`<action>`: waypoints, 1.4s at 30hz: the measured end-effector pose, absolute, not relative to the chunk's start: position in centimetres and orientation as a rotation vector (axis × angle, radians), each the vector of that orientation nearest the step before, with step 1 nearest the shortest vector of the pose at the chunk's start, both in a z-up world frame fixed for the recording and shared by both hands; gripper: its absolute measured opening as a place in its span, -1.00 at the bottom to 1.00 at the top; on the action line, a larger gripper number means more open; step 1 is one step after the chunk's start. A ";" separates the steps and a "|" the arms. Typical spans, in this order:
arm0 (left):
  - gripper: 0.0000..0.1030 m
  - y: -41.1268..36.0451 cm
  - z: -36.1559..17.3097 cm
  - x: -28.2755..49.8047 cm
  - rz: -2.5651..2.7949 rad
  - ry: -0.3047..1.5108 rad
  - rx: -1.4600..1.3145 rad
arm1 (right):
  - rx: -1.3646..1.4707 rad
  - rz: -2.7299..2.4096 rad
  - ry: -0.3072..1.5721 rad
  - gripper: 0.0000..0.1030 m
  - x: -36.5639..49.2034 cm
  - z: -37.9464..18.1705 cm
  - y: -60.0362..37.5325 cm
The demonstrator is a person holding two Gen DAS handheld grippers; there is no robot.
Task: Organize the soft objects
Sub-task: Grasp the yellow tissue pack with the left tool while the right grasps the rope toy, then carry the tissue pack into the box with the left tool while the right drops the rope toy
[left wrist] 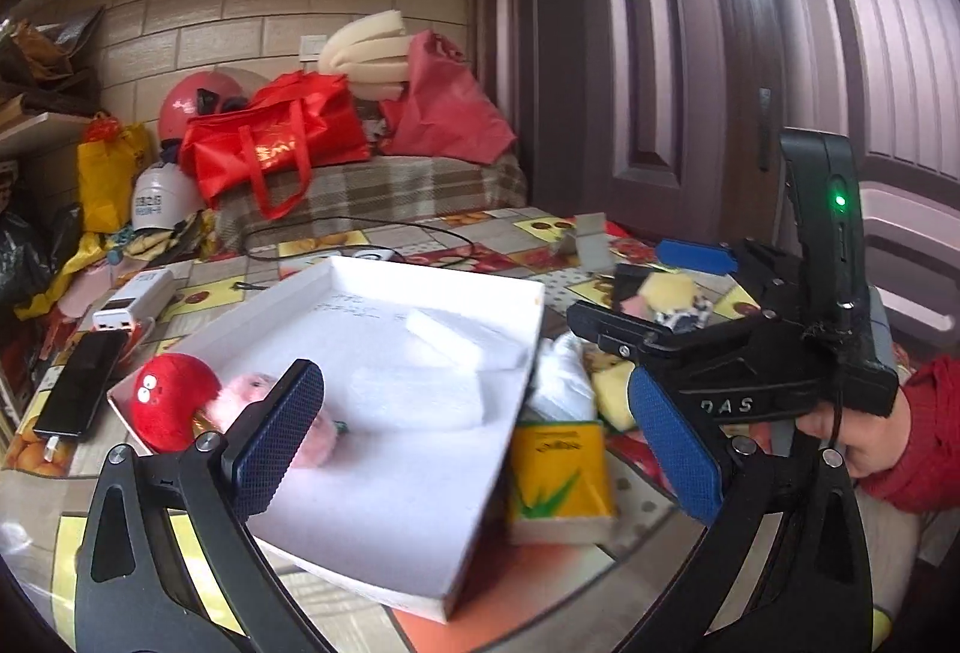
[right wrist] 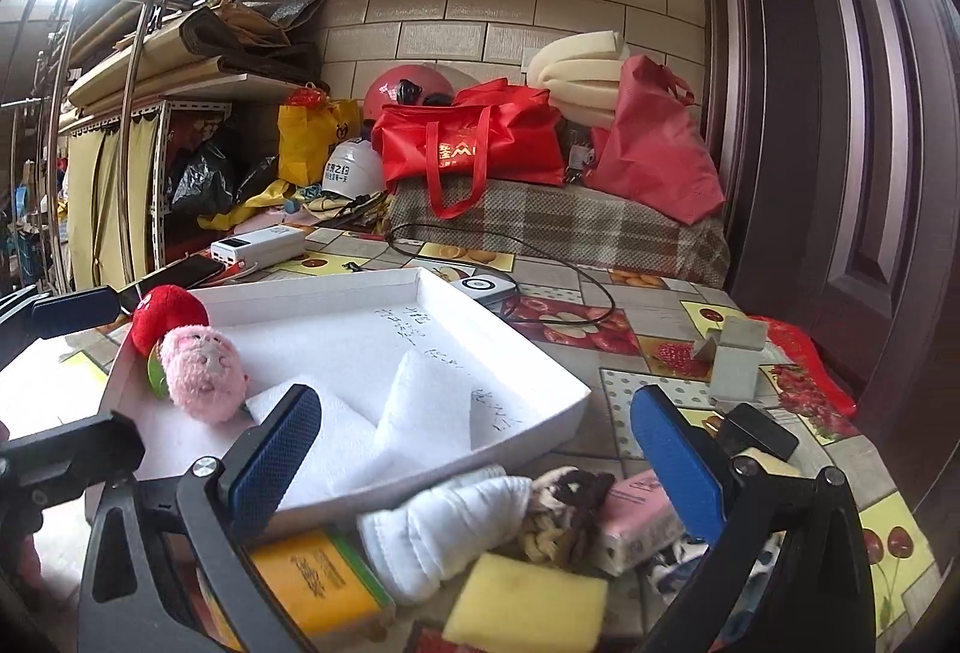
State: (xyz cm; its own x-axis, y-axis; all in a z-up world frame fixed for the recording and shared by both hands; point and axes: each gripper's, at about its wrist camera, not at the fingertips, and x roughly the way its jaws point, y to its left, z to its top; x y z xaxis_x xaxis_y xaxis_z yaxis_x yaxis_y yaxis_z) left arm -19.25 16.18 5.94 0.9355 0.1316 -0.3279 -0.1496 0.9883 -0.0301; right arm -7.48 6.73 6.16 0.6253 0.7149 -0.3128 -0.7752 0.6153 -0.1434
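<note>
At the near edge of the counter (right wrist: 660,353), both the left tongs (left wrist: 474,431) and the right tongs (right wrist: 480,461) gape wide and empty. Just under the right pair lie a yellow sponge (right wrist: 528,608), white rolled cloth (right wrist: 444,527) and pink tissue pack (right wrist: 636,521); beyond, the white tray (right wrist: 510,329) holds folded towels (right wrist: 432,413), a pink plush (right wrist: 204,371) and red plush (right wrist: 168,314)

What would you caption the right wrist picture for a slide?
Open right gripper above rolled white socks and a yellow sponge, beside a white tray holding a pink plush pig.
</note>
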 end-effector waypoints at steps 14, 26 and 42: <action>0.98 13.1 2.1 -15.3 -0.077 0.813 -0.166 | -0.221 0.719 0.524 1.00 -2.2 5.3 -6.2; 0.98 14.0 0.8 -11.3 0.064 0.870 -0.162 | -0.371 0.670 0.736 0.99 1.1 1.9 -4.2; -0.07 9.0 3.2 -13.3 0.031 0.651 0.093 | -0.367 0.743 0.675 -0.42 -0.9 3.0 -5.1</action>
